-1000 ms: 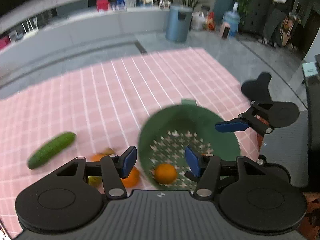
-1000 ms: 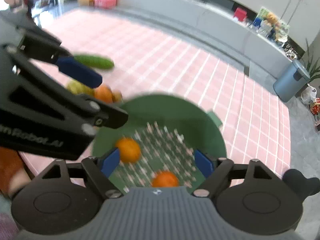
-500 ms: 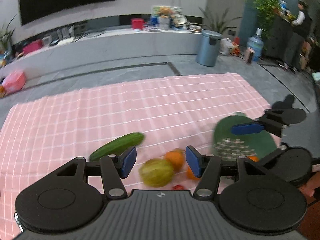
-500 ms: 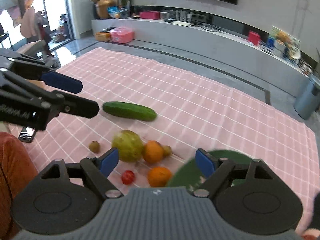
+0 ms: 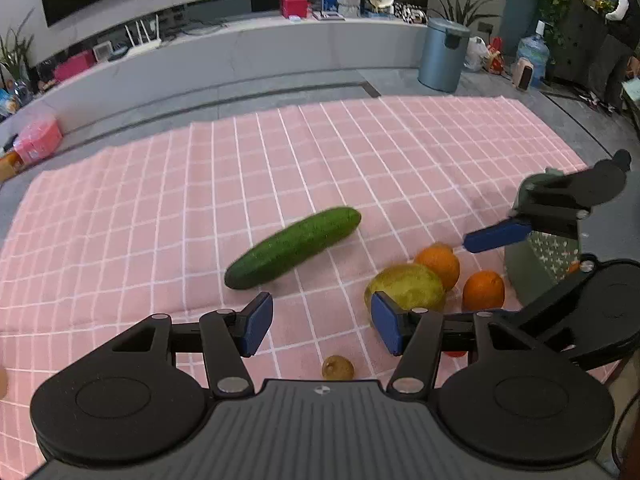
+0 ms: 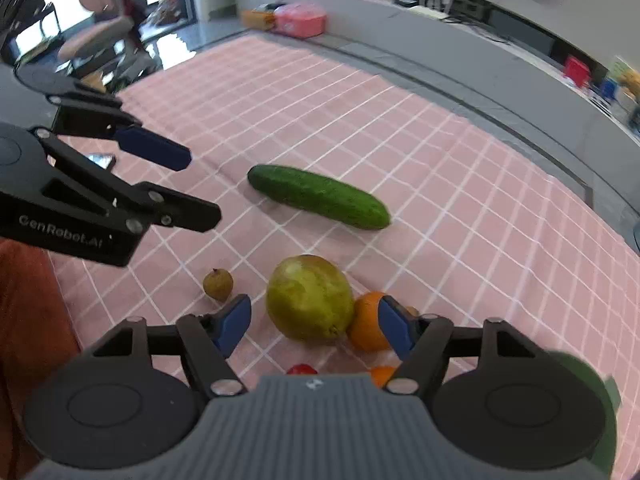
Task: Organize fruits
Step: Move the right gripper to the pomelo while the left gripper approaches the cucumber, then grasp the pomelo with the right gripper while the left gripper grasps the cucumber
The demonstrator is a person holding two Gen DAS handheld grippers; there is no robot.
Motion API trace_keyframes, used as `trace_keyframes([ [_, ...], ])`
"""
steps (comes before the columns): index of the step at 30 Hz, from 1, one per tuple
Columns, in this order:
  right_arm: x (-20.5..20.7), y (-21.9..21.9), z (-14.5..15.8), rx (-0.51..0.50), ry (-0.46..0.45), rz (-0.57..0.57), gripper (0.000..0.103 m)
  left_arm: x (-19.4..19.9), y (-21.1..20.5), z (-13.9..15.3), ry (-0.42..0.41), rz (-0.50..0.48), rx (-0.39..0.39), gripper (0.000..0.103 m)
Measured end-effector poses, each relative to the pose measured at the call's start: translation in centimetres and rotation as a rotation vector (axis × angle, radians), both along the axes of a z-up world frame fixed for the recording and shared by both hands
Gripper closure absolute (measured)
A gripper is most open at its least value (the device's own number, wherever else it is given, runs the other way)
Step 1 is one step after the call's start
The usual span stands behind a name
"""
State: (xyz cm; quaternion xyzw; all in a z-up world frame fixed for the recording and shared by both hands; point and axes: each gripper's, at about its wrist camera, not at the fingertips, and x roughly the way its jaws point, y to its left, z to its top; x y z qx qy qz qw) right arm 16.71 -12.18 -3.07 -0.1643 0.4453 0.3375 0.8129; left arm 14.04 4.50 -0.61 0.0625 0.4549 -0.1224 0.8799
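On the pink checked cloth (image 5: 168, 208) lie a cucumber (image 5: 292, 248), a large yellow-green fruit (image 5: 406, 286), two oranges (image 5: 438, 264) (image 5: 483, 290) and a small brown fruit (image 5: 338, 367). My left gripper (image 5: 322, 322) is open above the cloth, its jaws bare. My right gripper (image 6: 314, 322) hangs over the yellow-green fruit (image 6: 310, 298). Its jaws are closing with that fruit between them, and the pads stay clear of it. An orange (image 6: 368, 322) touches the fruit's right side. A small red fruit (image 6: 302, 369) peeks out below.
The green colander (image 5: 548, 256) stands at the cloth's right end, partly behind my right gripper's blue finger (image 5: 496, 236). The left gripper (image 6: 192, 188) reaches in from the left in the right wrist view. A rust-coloured sleeve (image 6: 32, 320) is at the near left. A person stands far off.
Both grippers have swung left, away from the colander with its oranges, and now hang over the loose fruits. The right jaws have narrowed. The left jaws look the same.
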Motion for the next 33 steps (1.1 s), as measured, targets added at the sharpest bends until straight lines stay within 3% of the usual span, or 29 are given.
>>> trace_keyframes([
  [10,1.4,4.5,-3.3,-0.164,-0.012,0.208,0.039,1.2,2.2,-2.3,0.030,0.004,-0.008,0.036],
  [19,2.6,5.7,-4.6,-0.280,-0.035,0.292,0.040,2.7,1.7,-2.9,-0.027,-0.077,0.030,0.036],
  [28,3.5,5.4,-4.7,-0.228,-0.027,0.303,0.040,6.2,0.7,-4.5,-0.004,-0.159,0.109,0.036],
  [33,4.7,5.3,-4.8,-0.192,0.010,0.302,0.040,7.3,-0.4,-5.4,0.018,-0.253,0.212,0.036],
])
